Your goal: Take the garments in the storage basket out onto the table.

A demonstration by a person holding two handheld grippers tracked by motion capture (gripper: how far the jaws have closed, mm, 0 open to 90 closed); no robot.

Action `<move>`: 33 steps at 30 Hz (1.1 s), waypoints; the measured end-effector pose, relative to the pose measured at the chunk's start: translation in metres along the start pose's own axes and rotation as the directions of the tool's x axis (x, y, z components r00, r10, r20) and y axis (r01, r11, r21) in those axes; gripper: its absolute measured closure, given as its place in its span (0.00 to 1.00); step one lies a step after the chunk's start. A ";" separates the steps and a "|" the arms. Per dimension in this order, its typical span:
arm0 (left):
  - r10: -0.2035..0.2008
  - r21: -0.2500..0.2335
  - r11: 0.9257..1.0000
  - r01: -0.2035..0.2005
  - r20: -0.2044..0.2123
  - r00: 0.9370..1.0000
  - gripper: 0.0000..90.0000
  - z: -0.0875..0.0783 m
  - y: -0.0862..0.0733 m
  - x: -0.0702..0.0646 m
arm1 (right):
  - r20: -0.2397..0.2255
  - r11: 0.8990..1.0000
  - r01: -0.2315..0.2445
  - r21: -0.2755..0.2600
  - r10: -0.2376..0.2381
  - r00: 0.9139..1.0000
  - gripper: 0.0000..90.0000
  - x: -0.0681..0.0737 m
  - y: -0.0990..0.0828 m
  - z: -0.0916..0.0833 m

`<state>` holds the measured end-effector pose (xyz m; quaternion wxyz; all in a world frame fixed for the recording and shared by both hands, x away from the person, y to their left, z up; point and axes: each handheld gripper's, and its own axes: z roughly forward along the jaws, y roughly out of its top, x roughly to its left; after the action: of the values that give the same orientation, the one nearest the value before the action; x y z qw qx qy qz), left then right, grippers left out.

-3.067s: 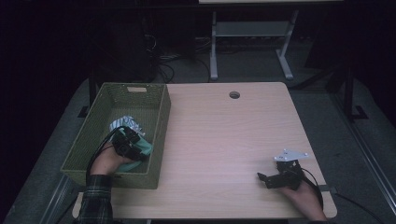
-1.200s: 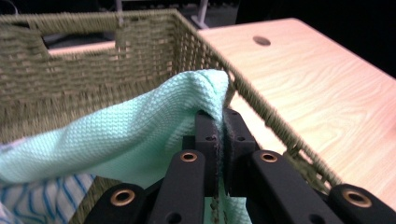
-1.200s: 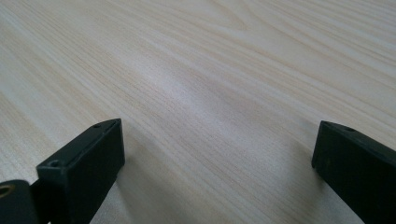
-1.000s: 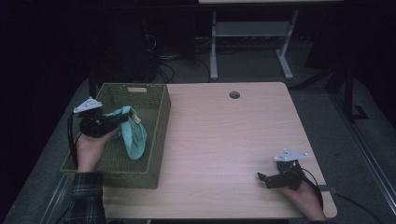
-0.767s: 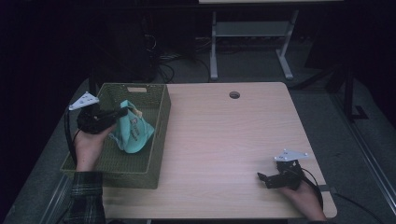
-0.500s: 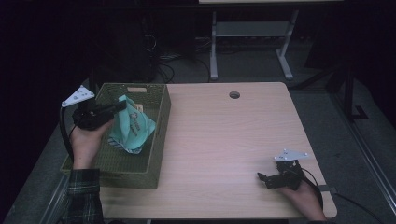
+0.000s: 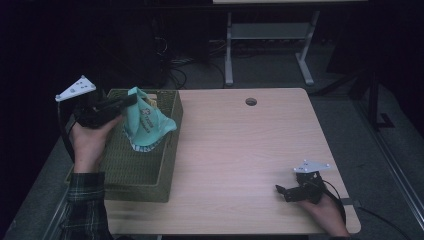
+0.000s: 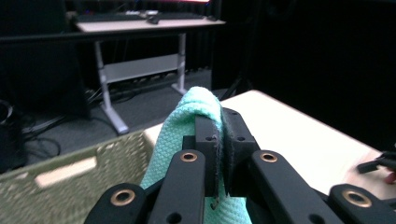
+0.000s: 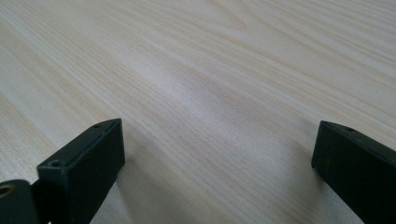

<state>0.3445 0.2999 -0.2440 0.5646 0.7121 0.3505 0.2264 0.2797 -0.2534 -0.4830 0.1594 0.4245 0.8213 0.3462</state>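
Cloth point(image 7: 145, 122), teal, printed label unreadable, pinched by left claw point(image 7: 131, 100)

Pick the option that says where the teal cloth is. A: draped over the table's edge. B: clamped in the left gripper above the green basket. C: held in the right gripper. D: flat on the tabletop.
B: the left gripper is shut on the teal cloth, which hangs over the green basket.

Cloth point(image 7: 145, 125): mint/teal, fine diamond-weave texture in the left gripper view, darker printed patch on its face (print too small to read). Basket point(image 7: 150, 172): olive-green woven mesh. Table point(image 7: 240, 150): pale wood grain, dark round hole near far edge. Both grippers black with light grey top plates. Sleeve point(image 7: 85, 207): dark green plaid.
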 end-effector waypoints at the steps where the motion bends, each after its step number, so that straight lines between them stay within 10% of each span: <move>1: 0.005 -0.003 1.000 -0.005 0.007 1.000 0.95 0.001 0.003 -0.002 | 0.001 1.000 0.000 0.000 0.000 1.000 0.03 0.000 0.000 0.000; 17: 0.076 -0.043 0.997 -0.071 0.132 0.988 0.96 0.030 0.049 -0.041 | -0.001 1.000 -0.004 0.002 0.004 1.000 0.03 0.000 0.000 0.000; 33: 0.090 -0.028 0.996 -0.086 0.289 0.953 0.95 0.071 0.049 -0.085 | -0.001 1.000 -0.004 0.002 0.004 1.000 0.03 0.000 0.000 0.000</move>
<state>0.3515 0.1841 -0.2087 0.6046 0.7482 0.2302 0.1470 0.2795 -0.2533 -0.4829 0.1578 0.4260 0.8210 0.3458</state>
